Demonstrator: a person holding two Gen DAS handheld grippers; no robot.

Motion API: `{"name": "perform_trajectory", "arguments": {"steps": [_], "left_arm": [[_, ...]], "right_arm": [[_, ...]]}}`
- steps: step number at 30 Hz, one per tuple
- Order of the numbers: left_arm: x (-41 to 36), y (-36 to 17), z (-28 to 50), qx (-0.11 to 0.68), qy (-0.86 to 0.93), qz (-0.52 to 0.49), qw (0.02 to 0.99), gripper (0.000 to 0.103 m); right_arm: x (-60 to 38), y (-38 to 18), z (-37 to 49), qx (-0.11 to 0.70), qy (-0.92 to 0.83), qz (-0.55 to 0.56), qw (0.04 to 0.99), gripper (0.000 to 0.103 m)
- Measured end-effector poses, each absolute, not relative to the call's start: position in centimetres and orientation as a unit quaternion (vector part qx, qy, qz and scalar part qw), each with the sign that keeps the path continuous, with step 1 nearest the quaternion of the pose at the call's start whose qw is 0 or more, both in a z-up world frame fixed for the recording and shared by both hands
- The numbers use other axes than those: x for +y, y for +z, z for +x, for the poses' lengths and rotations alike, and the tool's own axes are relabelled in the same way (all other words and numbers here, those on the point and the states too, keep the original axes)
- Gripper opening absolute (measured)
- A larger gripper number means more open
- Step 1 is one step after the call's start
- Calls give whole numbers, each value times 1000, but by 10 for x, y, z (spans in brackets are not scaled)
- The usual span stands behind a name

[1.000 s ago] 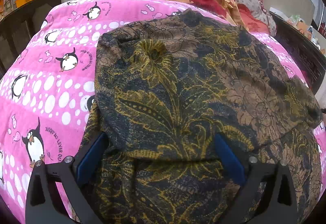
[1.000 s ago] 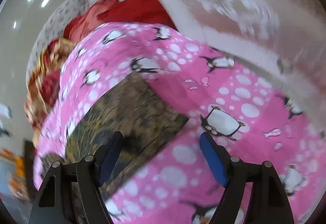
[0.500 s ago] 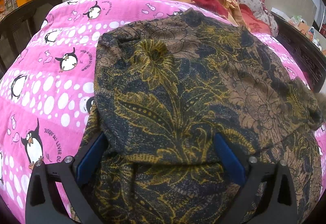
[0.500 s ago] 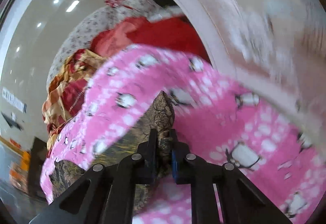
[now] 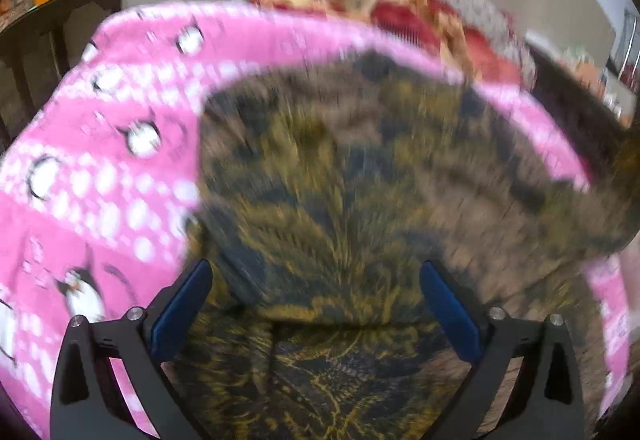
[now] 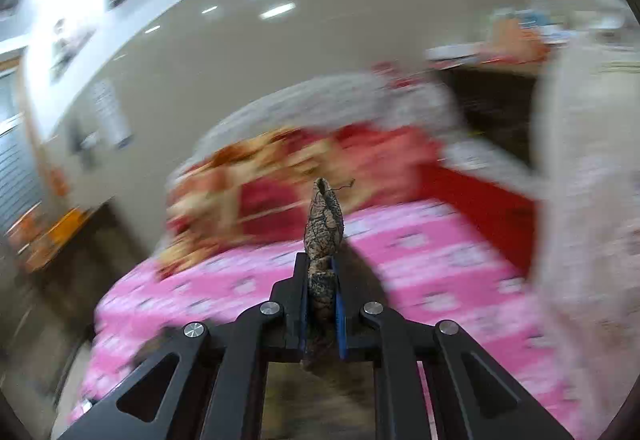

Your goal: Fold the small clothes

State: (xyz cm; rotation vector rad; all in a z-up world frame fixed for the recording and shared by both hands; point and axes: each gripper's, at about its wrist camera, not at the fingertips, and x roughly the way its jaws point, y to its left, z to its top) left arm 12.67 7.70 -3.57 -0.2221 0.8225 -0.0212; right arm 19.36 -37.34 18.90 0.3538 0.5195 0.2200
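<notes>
Right up close, the right gripper (image 6: 322,304) has just snapped its fingers together and is clenched on a bunched corner of the batik cloth (image 6: 323,224), a little tuft of it poking up beyond the fingertips with a loose thread at the top. Over on the left gripper (image 5: 316,292), the blue-padded fingers (image 5: 182,304) stand wide apart, released, with the cloth lying between and under them but nothing pressing on it. The brown-and-gold garment (image 5: 360,180) spreads across the pink penguin blanket (image 5: 100,168) on the bed, one layer already lapped over another at the near edge, so a first fold looks to be in place. Its right-hand edge lifts off the blanket in the left wrist view, though blur makes the outline soft. Judging by this, the fold is only partly done: the pinched corner wants carrying across and laying flat, then smoothing. Farther off, a red-and-cream heap of fabric (image 5: 372,0) sits at the far end of the bed, against the pale wall (image 6: 240,52).
</notes>
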Motion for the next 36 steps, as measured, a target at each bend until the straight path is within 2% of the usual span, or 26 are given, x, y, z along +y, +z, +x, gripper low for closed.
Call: {"name": "perform_trajectory", "arguments": {"steps": [4,7,12,14,15,17,20,25,27,32,35,36], "left_arm": [[96,-2,126,369,-14,-133,920,103],[105,7,130,373,-11,-148,916,103],[108,9,144,384,-24,-167,908,103],[96,8,151,387,-47,-158,907,103],[90,8,155,387,-61,-156,907,103],[75,4,167,394,-89,-151,902,103],[41,-14,190,423,-128,-132,887,103],[13,-53,205,453,-175,-144,862,102],[17,-59,201,445,-183,-173,859,102],[8,-58,186,448,-272,-214,824,101],[-3,-55,184,445,-281,-180,831,95],[-2,-56,189,444,-272,-180,834,90]], "right_arm": [[-245,124,221,314,206,162,913,12],[-161,45,235,378,244,168,877,12],[-95,-42,220,442,238,119,857,13],[-90,-53,214,443,219,91,865,18],[-92,-55,211,445,220,85,864,35],[-99,-53,200,448,229,78,861,60],[-116,-42,175,440,213,28,872,74],[-138,-50,135,454,168,-69,872,75],[-152,-60,114,428,169,-83,884,76],[-147,-67,103,403,155,-115,895,88],[-150,-68,106,400,160,-103,897,88],[-152,-67,109,400,165,-94,897,88]]}}
